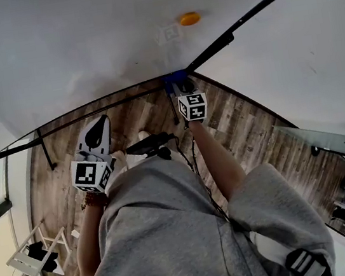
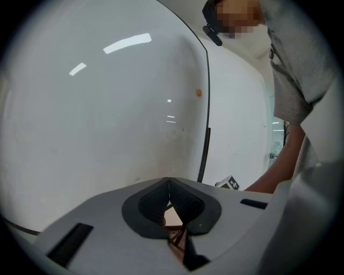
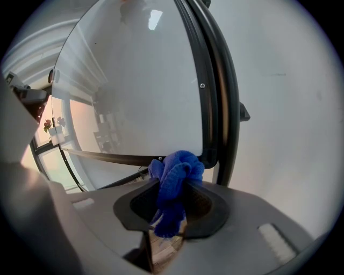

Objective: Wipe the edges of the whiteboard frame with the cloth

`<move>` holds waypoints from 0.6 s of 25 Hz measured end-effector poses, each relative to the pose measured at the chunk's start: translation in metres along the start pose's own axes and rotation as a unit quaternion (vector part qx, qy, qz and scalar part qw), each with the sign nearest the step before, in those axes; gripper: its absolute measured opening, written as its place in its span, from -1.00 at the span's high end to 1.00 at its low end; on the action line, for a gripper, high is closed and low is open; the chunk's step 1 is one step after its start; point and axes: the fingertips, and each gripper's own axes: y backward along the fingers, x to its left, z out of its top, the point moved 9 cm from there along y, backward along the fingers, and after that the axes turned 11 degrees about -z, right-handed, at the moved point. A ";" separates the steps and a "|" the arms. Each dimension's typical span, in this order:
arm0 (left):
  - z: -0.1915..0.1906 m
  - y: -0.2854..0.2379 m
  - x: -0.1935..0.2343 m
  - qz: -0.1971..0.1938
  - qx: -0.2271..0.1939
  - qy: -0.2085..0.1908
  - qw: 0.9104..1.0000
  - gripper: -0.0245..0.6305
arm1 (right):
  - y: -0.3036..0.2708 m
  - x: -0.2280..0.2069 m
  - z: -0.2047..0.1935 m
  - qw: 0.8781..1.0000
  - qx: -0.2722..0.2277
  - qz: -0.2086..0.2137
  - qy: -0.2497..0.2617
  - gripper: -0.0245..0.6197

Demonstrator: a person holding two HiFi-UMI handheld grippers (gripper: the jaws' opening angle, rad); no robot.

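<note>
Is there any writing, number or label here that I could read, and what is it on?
No readable text anywhere.
On the whiteboard: a faint mark beside the orange dot, too faint to read.
On the left gripper and the right gripper: each marker cube bears black-and-white square codes, not letters.

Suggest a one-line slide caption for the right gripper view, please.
The right gripper clamps a bunched blue cloth at the lower corner of the whiteboard's black frame.
</note>
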 end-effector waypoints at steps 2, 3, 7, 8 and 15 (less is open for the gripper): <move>-0.001 -0.001 0.001 0.001 0.001 0.002 1.000 0.90 | 0.000 0.001 0.000 1.000 0.001 0.006 0.003 0.57; -0.001 -0.001 0.001 0.001 0.001 0.003 1.000 0.90 | 0.000 0.002 0.001 1.000 0.001 0.010 0.005 0.57; -0.002 -0.004 0.002 0.000 0.003 0.004 1.000 0.90 | -0.001 0.006 0.000 1.000 0.002 0.018 0.004 0.57; -0.002 -0.005 0.003 -0.001 0.004 0.004 1.000 0.90 | -0.002 0.007 0.000 1.000 0.002 0.018 0.002 0.57; -0.002 -0.002 0.010 0.009 0.001 0.005 1.000 0.90 | -0.003 0.014 0.001 1.000 0.004 0.030 0.001 0.57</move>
